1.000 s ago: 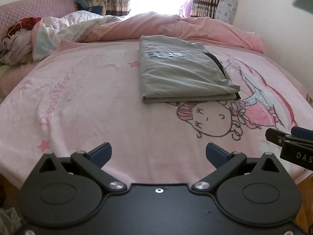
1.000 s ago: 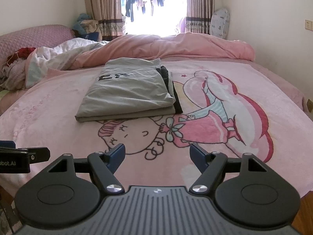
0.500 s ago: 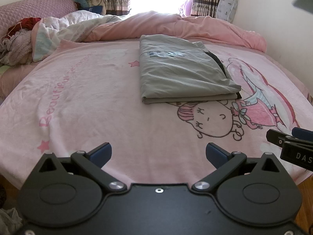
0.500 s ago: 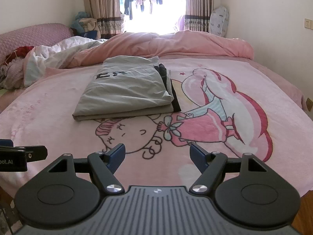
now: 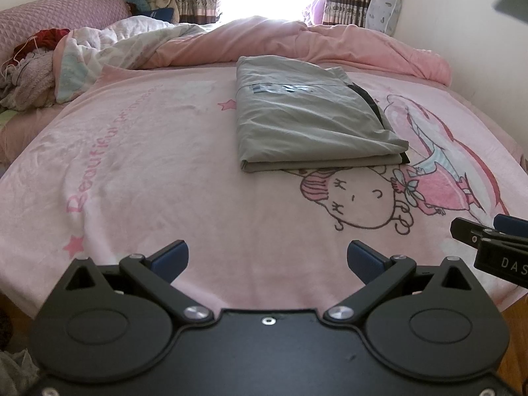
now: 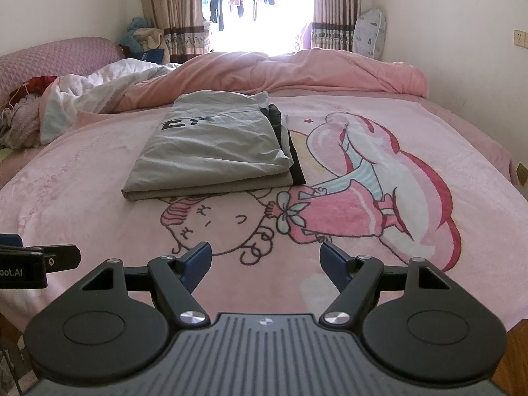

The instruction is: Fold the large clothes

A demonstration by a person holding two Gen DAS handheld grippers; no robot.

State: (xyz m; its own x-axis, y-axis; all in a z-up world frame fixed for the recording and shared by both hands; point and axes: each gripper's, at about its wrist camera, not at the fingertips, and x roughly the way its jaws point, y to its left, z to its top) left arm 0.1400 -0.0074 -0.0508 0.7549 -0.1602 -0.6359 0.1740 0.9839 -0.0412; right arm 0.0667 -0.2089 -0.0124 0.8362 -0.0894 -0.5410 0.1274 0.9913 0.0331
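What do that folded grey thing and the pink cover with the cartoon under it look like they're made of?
The folded grey garment looks like a thin, smooth woven fabric, perhaps cotton or a synthetic: it shows fine sharp creases and a matte surface with dark printed letters. The pink blanket looks like plush fleece: its surface is fuzzy and soft, and the cartoon's outlines look slightly blurred by the pile. Neither can be told for certain from sight.

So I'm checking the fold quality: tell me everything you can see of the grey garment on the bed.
The grey garment is folded into a neat, flat rectangle of several layers, in thin, lightly creased fabric. Dark lettering shows near its far end and a black trim or panel along its right edge. It lies on the pink cartoon blanket, partly covering the drawn figure. Nothing else touches it; both tools sit well short of it.
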